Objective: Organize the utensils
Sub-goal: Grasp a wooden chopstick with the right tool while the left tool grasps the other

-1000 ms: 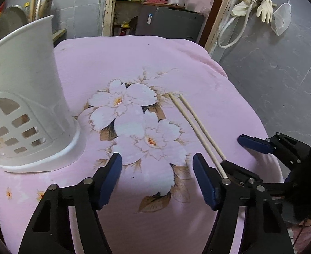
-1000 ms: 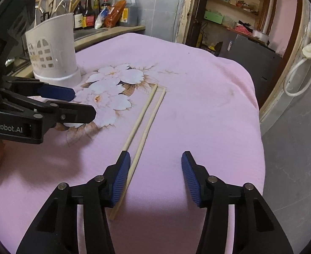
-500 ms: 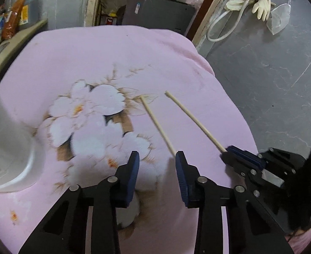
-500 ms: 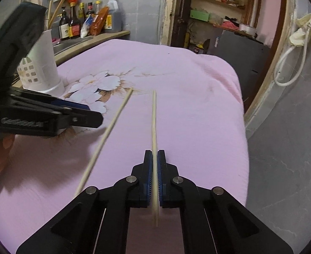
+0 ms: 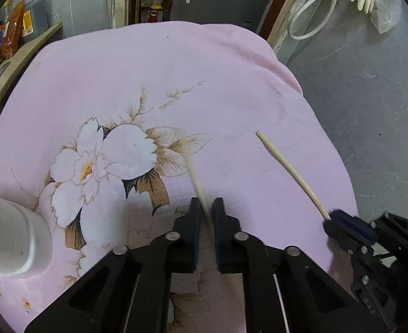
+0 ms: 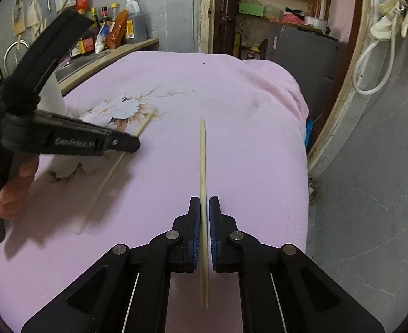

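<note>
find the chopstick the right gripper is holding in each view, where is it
Left wrist view: the chopstick runs diagonally at right, its near end clamped in the right gripper.
Right wrist view: the same chopstick stands centre, running up from between the fingers.
Shared landmark: the white flower print on the pink cloth.

Two wrist fisheyes, close over a pink flowered cloth

Each looks forward along its own fingers toward the far doorway; both share the cloth, both chopsticks and the opposite gripper.
</note>
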### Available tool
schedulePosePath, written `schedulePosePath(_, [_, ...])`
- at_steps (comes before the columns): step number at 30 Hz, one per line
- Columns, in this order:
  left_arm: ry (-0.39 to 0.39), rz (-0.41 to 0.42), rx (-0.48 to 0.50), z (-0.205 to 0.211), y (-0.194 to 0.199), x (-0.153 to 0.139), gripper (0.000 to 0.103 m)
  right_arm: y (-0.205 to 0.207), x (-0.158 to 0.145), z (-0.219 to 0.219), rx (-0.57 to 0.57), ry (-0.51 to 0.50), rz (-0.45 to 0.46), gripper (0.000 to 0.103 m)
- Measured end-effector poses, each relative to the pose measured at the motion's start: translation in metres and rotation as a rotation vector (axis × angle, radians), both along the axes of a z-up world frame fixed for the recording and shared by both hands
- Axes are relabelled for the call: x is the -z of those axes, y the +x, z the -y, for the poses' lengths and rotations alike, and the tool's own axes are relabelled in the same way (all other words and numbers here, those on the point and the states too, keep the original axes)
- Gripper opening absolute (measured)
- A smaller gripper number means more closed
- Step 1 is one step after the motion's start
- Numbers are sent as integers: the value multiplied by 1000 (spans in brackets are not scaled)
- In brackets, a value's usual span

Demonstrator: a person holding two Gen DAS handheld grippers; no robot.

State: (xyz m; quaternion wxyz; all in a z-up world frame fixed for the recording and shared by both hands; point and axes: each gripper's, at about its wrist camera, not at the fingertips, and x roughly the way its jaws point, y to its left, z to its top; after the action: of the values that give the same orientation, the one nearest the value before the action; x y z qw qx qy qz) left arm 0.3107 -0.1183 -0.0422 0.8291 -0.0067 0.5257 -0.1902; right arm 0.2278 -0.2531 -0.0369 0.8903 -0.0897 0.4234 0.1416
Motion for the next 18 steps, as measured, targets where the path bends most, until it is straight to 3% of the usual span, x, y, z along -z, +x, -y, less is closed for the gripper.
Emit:
schedulePosePath(5, [-38, -45, -5, -16, -5, 0, 2, 27, 0, -6, -31, 18, -62, 6])
schedulePosePath(15, [-5, -68, 32, -20, -16, -4, 3, 81, 7, -13, -24, 78, -223, 7])
schedulePosePath(18, [-13, -61, 24, -20, -17, -5, 2, 80, 6, -12, -16, 83, -225, 4])
